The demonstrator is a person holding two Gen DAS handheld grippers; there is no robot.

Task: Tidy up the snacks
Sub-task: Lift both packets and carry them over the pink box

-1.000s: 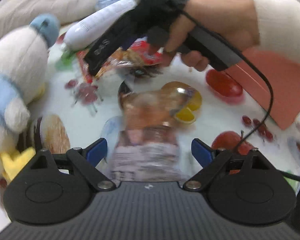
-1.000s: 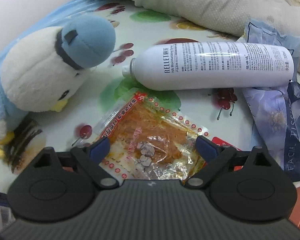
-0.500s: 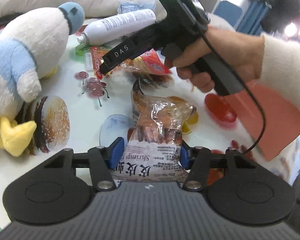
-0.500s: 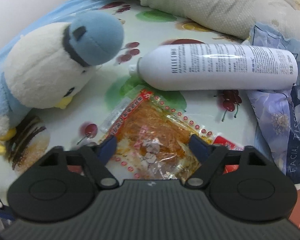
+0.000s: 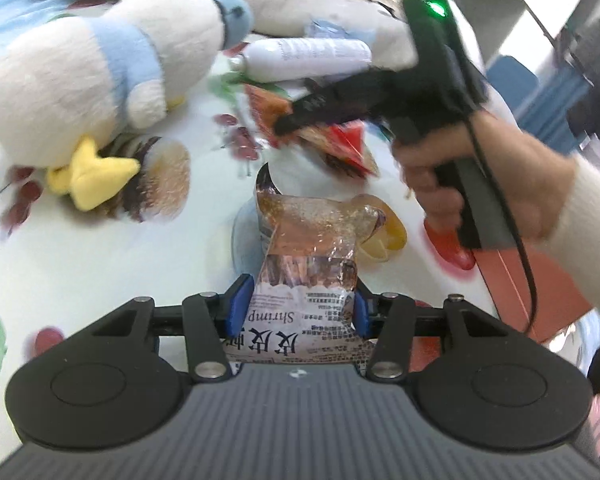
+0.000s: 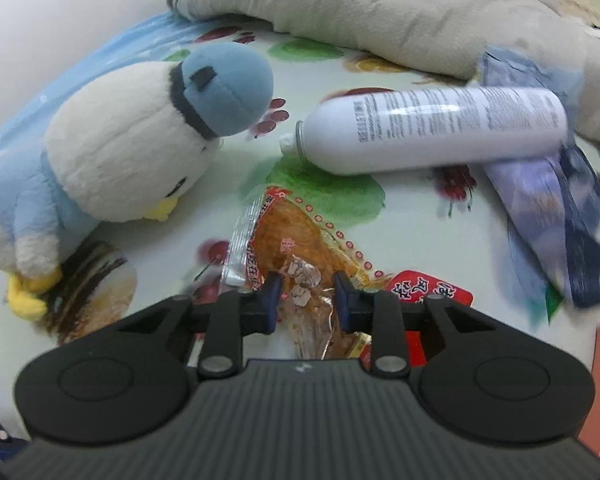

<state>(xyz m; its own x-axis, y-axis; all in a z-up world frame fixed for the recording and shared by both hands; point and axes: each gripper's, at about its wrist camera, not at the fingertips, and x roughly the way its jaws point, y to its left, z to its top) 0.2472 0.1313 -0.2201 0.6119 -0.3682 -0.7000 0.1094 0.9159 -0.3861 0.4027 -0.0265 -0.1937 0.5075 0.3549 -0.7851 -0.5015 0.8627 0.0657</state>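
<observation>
Closing left tongs point(image 5: 298, 306) on clear crinkly shrimp-snack bag with printed label point(image 5: 306, 264), blue pads pressing bag's sides. Right tongs point(image 6: 306, 298) closing too, clamped on orange-red transparent snack packet point(image 6: 296, 248). White spray can point(image 6: 436, 128) (lying flat) beyond right tongs; white-blue plush penguin point(image 6: 140, 148) beyond-left on fruit-print counter point(image 6: 420, 240).

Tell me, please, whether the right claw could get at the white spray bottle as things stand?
Probably not at once: the right claw is closing on the orange snack packet. The white spray bottle lies just beyond, with nothing between them.
</observation>
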